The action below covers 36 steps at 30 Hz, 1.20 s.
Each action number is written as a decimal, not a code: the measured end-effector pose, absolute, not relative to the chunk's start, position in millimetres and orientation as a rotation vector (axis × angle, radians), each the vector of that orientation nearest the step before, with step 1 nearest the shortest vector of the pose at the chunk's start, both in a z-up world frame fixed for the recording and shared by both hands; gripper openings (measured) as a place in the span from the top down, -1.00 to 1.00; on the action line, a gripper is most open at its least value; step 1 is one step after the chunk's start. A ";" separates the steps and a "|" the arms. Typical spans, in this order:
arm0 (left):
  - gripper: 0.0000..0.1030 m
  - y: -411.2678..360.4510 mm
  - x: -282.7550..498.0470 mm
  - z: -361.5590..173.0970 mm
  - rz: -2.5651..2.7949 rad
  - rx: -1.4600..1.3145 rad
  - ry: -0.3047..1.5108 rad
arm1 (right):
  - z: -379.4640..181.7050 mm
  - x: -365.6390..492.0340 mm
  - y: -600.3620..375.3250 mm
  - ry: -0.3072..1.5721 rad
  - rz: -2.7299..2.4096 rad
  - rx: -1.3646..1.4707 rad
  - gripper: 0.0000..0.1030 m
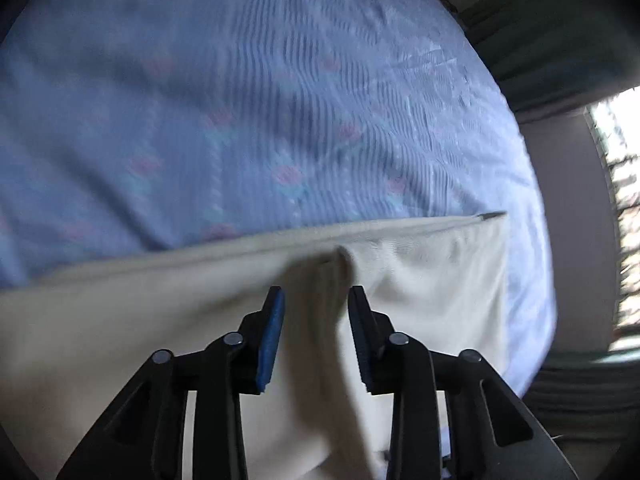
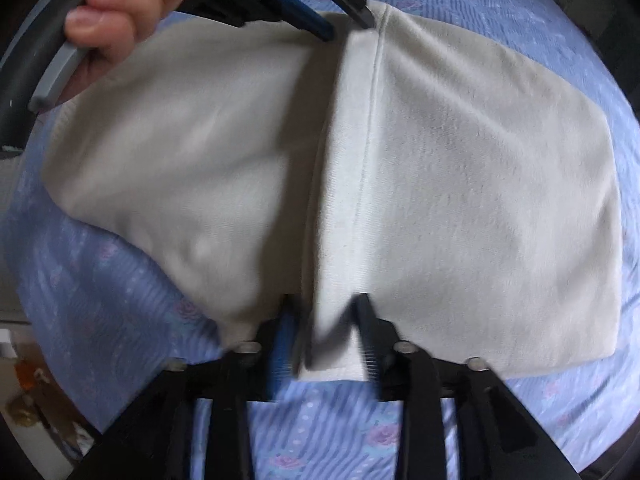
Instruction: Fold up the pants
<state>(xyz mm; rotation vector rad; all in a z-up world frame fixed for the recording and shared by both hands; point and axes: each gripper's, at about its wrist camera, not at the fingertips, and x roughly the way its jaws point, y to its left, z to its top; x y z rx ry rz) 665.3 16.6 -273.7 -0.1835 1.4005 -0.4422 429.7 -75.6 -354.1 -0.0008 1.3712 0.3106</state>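
Cream pants (image 2: 480, 180) lie folded on a blue flowered bedsheet (image 2: 120, 300), with a raised fold and hem seam running down their middle. My right gripper (image 2: 324, 306) stands over the near end of that fold, its jaws apart around the cloth edge without pinching it. At the far end is my left gripper (image 2: 344, 24), held by a person's hand (image 2: 116, 12). In the left wrist view the left gripper (image 1: 316, 298) hangs above the pants (image 1: 160, 320), jaws parted with a ridge of cloth loose between them.
The bedsheet (image 1: 240, 100) stretches far beyond the pants. The bed's edge curves down the right side, with a bright window (image 1: 616, 200) and dark furniture (image 1: 560, 20) past it. Small items sit on the floor (image 2: 24, 400) at the lower left.
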 end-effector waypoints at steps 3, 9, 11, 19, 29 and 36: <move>-0.04 38.6 643.3 -237.1 -0.420 -0.068 1.329 | -343.1 413.2 -72.9 1.377 0.322 0.014 -0.28; -0.41 85.5 572.5 -180.4 -0.343 0.027 1.213 | -281.6 400.0 -96.8 1.303 0.180 0.045 -0.40; -0.52 100.4 544.9 -170.2 -0.297 0.016 1.200 | -261.5 403.0 -99.0 1.262 0.157 0.050 -0.45; -0.65 216.1 461.1 -184.4 -0.092 -0.279 1.243 | -208.8 420.5 -57.1 1.184 0.181 -0.015 -0.65; -0.62 366.2 415.1 -266.0 0.151 -0.590 1.293 | -221.1 448.7 68.6 1.269 0.285 -0.215 -0.65; -0.53 395.9 431.3 -319.5 0.101 -0.897 1.262 | -242.5 472.2 128.7 1.306 0.337 -0.366 -0.65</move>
